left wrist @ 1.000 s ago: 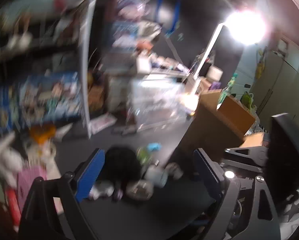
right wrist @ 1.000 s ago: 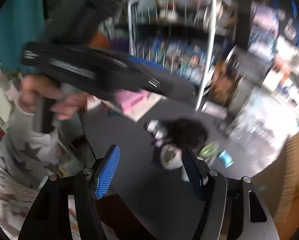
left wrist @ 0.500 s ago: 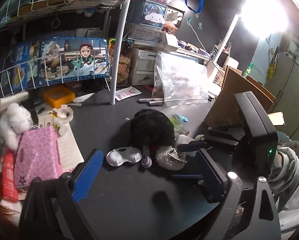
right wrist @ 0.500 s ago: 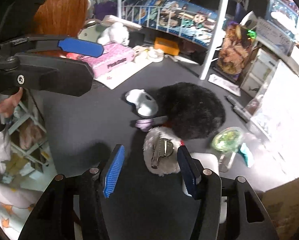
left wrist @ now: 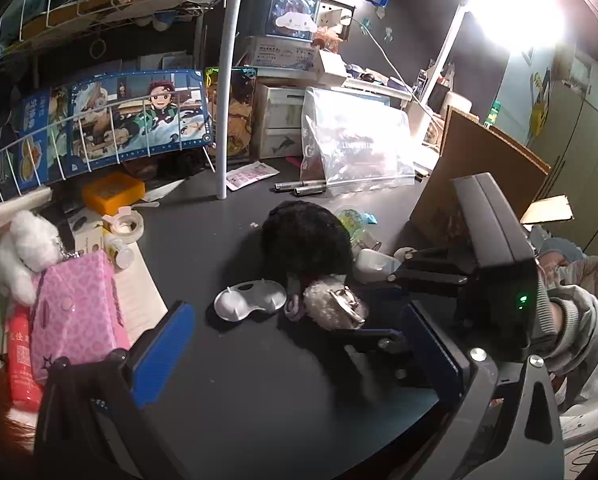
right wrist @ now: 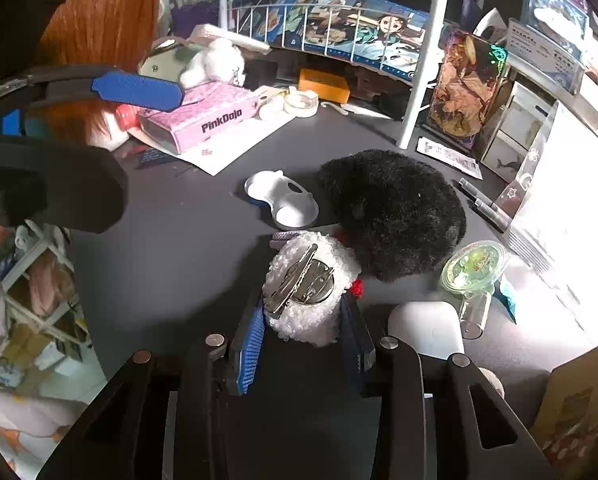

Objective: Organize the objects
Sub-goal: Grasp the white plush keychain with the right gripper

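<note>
The right gripper has its two blue-padded fingers pressed on both sides of a white fluffy hair clip, so it is holding it low over the black desk. The metal clip lies on top, facing up. I think this piece is very light and soft; the fur gives way under the pads, so the hold should be on the body around the metal part, not on the fur tips only, or it may slip out.

The left gripper waits with its jaws wide, holding nothing, above a bare part of the desk.

Just behind the clip is a big black fluffy hat, touching it or nearly so. A white eye mask lies to the left of the hat, and a small clear cup with green lid to its right. A white mouse is just beside the right finger.

The open room is to the left and toward the near edge of the desk. Farther left the pink PinkDojo box and a tape roll stand well apart.
</note>
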Available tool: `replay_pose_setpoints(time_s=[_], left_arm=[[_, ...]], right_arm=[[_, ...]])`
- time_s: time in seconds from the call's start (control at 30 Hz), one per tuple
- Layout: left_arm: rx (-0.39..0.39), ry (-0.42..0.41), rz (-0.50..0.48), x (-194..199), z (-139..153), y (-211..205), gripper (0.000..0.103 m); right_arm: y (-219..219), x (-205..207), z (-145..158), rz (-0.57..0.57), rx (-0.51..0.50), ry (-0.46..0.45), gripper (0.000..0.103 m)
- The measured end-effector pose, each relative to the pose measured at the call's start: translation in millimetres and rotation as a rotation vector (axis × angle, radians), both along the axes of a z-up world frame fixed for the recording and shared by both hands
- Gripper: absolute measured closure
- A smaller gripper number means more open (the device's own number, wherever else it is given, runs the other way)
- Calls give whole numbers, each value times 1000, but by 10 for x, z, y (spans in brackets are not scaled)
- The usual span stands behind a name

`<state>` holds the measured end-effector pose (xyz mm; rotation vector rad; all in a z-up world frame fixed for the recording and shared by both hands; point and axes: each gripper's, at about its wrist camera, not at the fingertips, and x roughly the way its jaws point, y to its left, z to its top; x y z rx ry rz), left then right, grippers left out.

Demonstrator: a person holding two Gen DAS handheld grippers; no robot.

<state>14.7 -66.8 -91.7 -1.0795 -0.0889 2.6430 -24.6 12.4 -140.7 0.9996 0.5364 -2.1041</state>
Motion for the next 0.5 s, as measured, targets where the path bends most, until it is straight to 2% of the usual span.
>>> replay_pose_setpoints(time_s=[0.1,0.2,0.3,0.37,0.5], left_arm=[[14,-22,-33,-21,-9,23,3],[50,-51,-81,-55,-13,68,13],[80,-68,-124,-85,7,136,26],[91,-74,-148,-101,45,179,38],[106,-56,-163,-110,196,199,47]], right_arm=[[25,40,38,20,-5,-5,74],[31,143,139,69,-41,-23,74],[16,256,337,109,-71,-4,74],[17,302,475,127,-92,8,74],[29,371,756,154,-119,47,75]])
